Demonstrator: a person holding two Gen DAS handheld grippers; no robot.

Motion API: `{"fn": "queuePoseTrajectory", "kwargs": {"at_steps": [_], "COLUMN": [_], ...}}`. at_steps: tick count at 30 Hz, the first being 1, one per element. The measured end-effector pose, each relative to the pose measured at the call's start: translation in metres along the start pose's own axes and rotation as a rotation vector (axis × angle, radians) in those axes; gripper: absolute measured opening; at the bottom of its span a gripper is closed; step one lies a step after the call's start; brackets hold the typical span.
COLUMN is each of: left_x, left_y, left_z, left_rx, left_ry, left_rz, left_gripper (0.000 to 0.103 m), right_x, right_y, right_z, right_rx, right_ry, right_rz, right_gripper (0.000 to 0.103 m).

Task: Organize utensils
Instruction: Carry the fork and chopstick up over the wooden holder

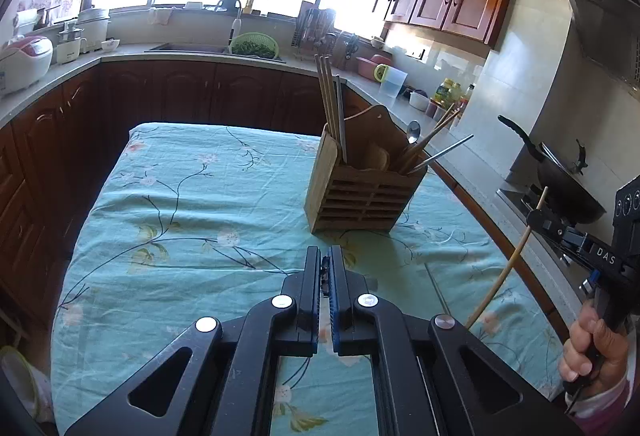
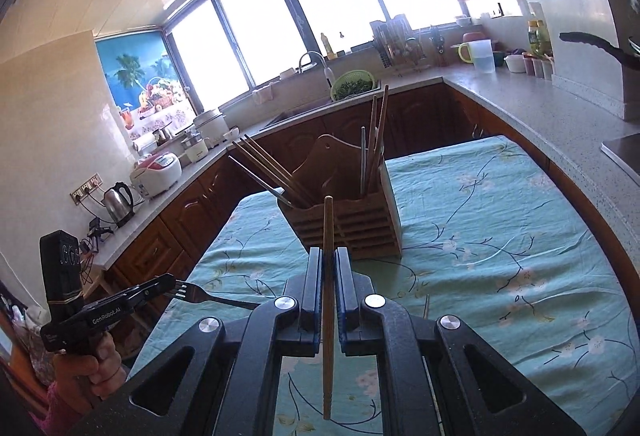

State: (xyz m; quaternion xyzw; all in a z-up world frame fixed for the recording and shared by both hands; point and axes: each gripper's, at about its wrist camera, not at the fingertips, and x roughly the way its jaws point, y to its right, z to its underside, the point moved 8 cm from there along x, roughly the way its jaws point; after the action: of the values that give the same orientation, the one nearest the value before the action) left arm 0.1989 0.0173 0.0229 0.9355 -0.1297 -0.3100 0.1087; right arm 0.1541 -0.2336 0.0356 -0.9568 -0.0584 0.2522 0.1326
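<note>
- The right tool (image 2: 329,256) is clenching a wooden chopstick (image 2: 328,236), carrying it clear above the desk (image 2: 500,236).
- The chopstick is pointing forward along the tool's fingers, its tip aiming at the holder (image 2: 352,224) standing straight ahead.
- The left tool (image 2: 170,286) is gripping a fork (image 2: 216,298) by the tine end, with the handle sticking out to the side, well left of the holder.
- The right tool is sitting nearer, so I would expect the chopstick to go in first, tipped upright over an open slot.
- A thin stick (image 2: 426,306) is lying on the desk near the right tool.
</note>
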Motion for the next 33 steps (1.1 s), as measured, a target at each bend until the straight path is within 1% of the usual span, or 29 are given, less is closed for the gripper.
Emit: {"fn": "queuePoseTrajectory", "kwargs": {"at_steps": [3, 10, 15, 21, 27, 33], "left_x": [0.003, 0.001, -0.002, -0.006, -0.007, 0.011], "left_y": [0.000, 0.001, 0.005, 0.017, 0.029, 0.033], "left_z": [-0.004, -0.016, -0.032, -0.062, -0.095, -0.120], "left_rx": [0.000, 0.007, 0.023, 0.062, 0.110, 0.124], "left_ry": [0.001, 0.034, 0.067, 0.131, 0.213, 0.254], "left_rz": [-0.001, -0.003, 0.002, 0.011, -0.005, -0.027], "left_gripper": [0.002, 0.001, 0.001, 0.001, 0.001, 0.001], "right_x": [-0.001, -0.004, -0.006, -0.009, -0.012, -0.006], "right_y": [0.000, 0.002, 0.003, 0.001, -0.005, -0.006], "right_z": [-0.004, -0.013, -0.028, -0.059, -0.100, -0.141], "right_rx": [0.005, 0.001, 0.000, -0.021, -0.040, -0.032], "right_ry": [0.011, 0.042, 0.081, 0.152, 0.249, 0.342], "right_rz": [-0.004, 0.004, 0.012, 0.020, 0.025, 0.032], "right_gripper": [0.006, 0.006, 0.006, 0.006, 0.006, 0.006]}}
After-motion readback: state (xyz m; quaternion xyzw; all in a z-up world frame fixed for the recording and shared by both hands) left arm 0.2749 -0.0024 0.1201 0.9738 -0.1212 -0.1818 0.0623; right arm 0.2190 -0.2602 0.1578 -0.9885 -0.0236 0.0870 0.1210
